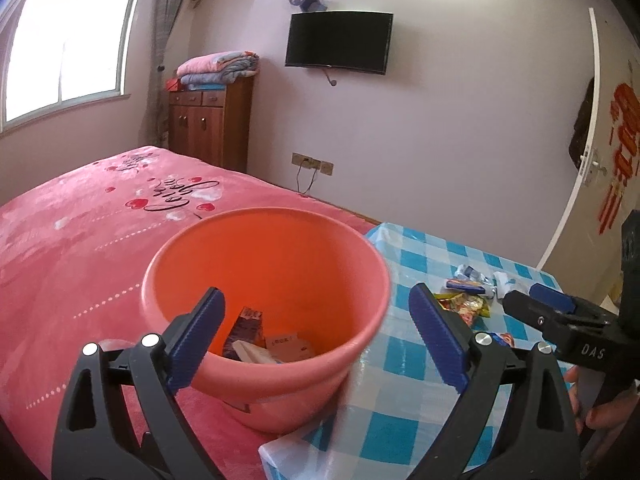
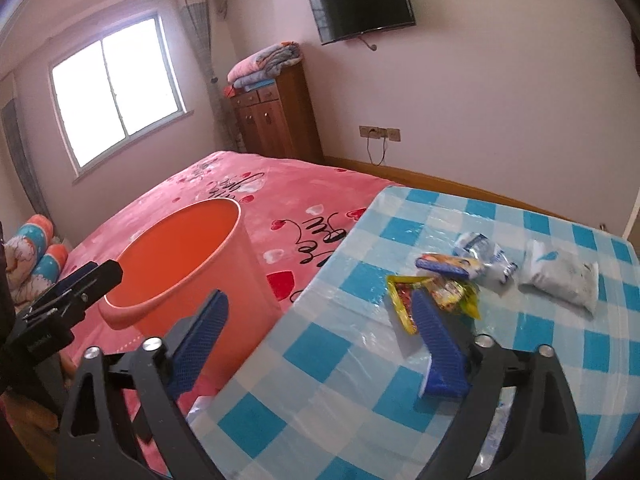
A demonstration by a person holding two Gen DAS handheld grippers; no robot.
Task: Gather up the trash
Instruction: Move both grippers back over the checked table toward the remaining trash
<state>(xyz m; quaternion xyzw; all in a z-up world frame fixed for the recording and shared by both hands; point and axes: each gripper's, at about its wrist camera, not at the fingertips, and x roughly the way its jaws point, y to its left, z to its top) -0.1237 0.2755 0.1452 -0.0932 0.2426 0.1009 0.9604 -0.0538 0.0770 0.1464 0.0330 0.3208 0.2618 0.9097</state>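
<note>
A round orange plastic bin [image 1: 266,312] holding cardboard scraps is seen on the pink heart-printed bedspread [image 1: 80,240], framed by the released, empty left gripper [image 1: 316,334]. Right of it, crumpled wrappers, led by a yellow snack packet [image 2: 436,300], are scattered on the blue-checked plastic tablecloth [image 2: 360,360], where the right gripper [image 2: 320,336] is held spread and empty.

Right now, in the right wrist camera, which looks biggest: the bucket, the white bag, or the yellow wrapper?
1. Bucket, easily the biggest.
2. White bag and yellow wrapper look about alike; the claw finger hides part of the wrapper, so I won't rank them.
</note>
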